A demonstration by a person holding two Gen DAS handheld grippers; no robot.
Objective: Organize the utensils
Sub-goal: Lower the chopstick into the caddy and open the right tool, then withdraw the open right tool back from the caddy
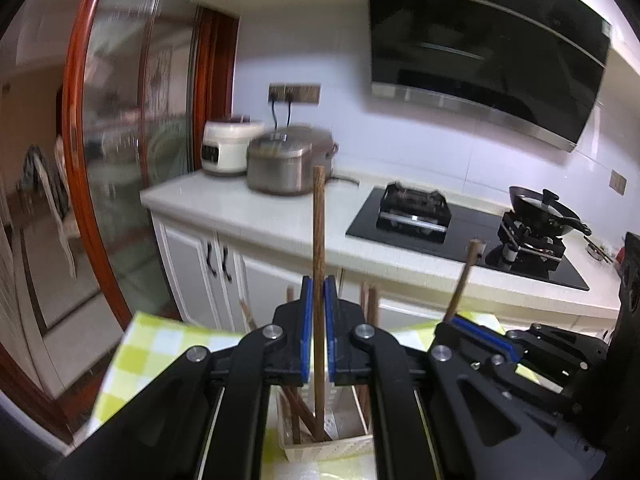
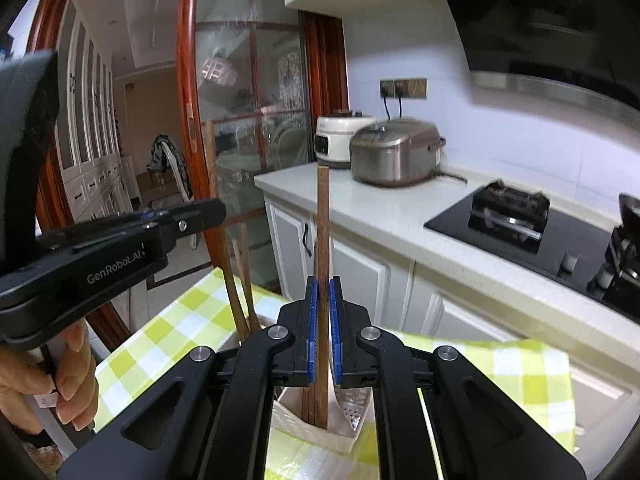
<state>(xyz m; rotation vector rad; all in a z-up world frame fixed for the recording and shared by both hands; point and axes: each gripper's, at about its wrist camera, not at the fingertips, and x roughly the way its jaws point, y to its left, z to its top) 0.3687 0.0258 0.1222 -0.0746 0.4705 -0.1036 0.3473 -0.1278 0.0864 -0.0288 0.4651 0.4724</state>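
Observation:
My left gripper [image 1: 319, 284] is shut on an upright wooden chopstick [image 1: 319, 232] whose lower end stands in a white utensil basket [image 1: 328, 446]. Several more wooden chopsticks [image 1: 300, 408] lean inside the basket. My right gripper [image 2: 323, 284] is shut on another upright wooden chopstick [image 2: 322, 220], its tip in the same basket [image 2: 316, 436]. The right gripper shows in the left wrist view [image 1: 480, 332] with its chopstick [image 1: 464, 280] tilted. The left gripper [image 2: 120, 240] shows at the left of the right wrist view, held by a hand [image 2: 60, 376].
The basket stands on a yellow-green checked cloth [image 1: 140, 360] [image 2: 520, 380]. Behind is a white counter [image 1: 240, 204] with two rice cookers [image 1: 280, 164], a black hob [image 1: 460, 232] with a pan [image 1: 544, 208], a range hood [image 1: 480, 52], and a glass door [image 1: 120, 140] at left.

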